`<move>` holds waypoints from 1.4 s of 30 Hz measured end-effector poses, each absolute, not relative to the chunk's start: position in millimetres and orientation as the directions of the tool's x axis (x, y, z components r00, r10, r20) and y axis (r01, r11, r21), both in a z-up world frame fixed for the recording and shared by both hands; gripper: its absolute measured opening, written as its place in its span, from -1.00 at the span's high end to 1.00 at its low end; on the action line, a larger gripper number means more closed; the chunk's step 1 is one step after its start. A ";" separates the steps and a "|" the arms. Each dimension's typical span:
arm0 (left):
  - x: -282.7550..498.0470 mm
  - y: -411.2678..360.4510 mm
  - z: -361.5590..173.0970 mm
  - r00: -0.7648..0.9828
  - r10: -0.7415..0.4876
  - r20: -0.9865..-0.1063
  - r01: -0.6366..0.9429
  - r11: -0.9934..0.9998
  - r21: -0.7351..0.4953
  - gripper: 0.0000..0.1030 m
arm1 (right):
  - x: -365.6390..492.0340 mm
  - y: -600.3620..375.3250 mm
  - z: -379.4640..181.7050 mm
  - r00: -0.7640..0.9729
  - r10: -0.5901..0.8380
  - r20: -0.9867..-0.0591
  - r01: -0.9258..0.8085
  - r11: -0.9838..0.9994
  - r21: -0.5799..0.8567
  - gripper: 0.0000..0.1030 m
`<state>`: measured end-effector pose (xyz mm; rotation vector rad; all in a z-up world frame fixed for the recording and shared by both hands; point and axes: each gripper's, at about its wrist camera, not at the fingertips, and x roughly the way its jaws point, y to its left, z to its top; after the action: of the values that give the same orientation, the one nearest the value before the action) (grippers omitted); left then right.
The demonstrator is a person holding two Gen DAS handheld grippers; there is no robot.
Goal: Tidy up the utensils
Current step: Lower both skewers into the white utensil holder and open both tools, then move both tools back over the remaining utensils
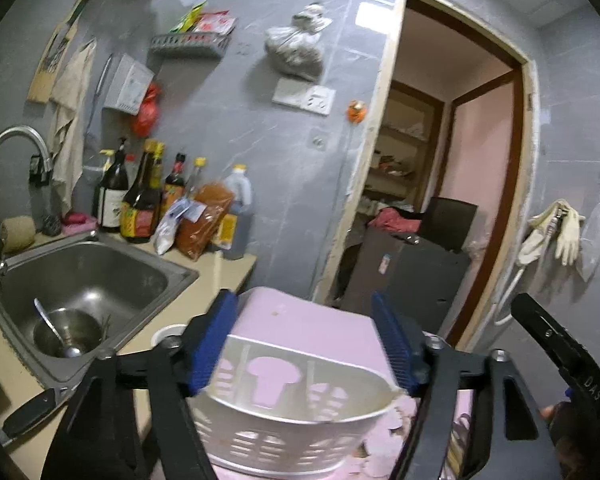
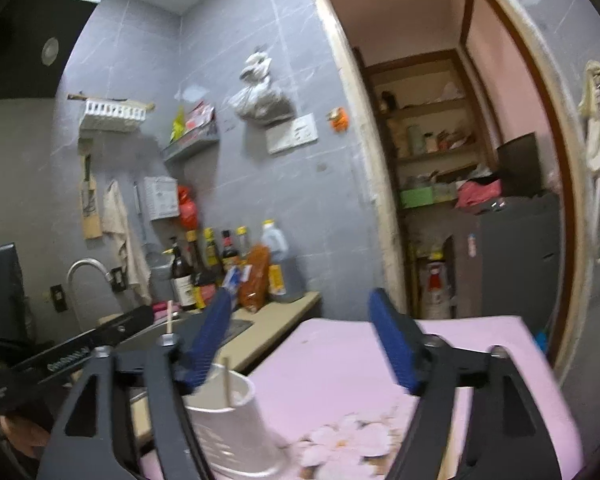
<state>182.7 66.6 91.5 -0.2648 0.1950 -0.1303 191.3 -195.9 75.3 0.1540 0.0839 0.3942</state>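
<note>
- Your left tongs (image 1: 308, 340) are released, blue pads spread wide, with the white slotted utensil basket (image 1: 284, 416) standing between and below them on the pink floral cloth (image 1: 312, 320); the pads do not press on it.
- Your right tongs (image 2: 304, 340) are released too, nothing clamped.
- A white utensil cup (image 2: 236, 424) stands just under the right tongs' left finger, a chopstick (image 2: 227, 380) upright in it.
- To the left, the steel sink (image 1: 88, 276) in the counter (image 1: 224, 276) holds a metal bowl (image 1: 66, 334) with a spoon (image 1: 52, 328).
</note>
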 end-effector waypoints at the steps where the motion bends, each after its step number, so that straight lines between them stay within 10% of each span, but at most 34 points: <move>1: 180.0 62.4 92.6 0.974 -0.160 -0.163 0.112 0.956 -0.272 -0.56 | 186.3 -203.0 76.9 0.929 0.368 -0.045 -0.358 0.921 0.155 -0.70; 4: 170.4 47.3 94.5 0.976 -0.178 -0.123 0.140 0.953 -0.267 -0.80 | 171.2 -220.4 81.9 0.949 0.313 -0.030 -0.308 0.945 0.110 -1.00; 15: 148.6 -8.8 93.9 0.955 -0.268 -0.130 0.244 0.954 -0.177 -0.92 | 128.7 -277.2 80.1 0.985 0.173 -0.015 -0.173 0.985 0.019 -1.00; 37: 190.9 -97.0 -3.1 0.775 -0.320 -0.544 0.342 0.938 -0.064 -0.91 | 165.6 -332.9 0.0 0.942 0.070 -0.329 -0.066 0.998 0.022 -1.00; 42: 208.2 -103.6 -19.2 0.725 -0.296 -0.622 0.344 0.938 -0.045 -0.80 | 178.0 -338.1 -14.1 0.902 0.109 -0.417 -0.092 0.994 0.062 -0.68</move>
<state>208.2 -103.6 -19.2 0.0755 0.6723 -0.3533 178.0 -338.1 -14.1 0.0409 0.4335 0.1040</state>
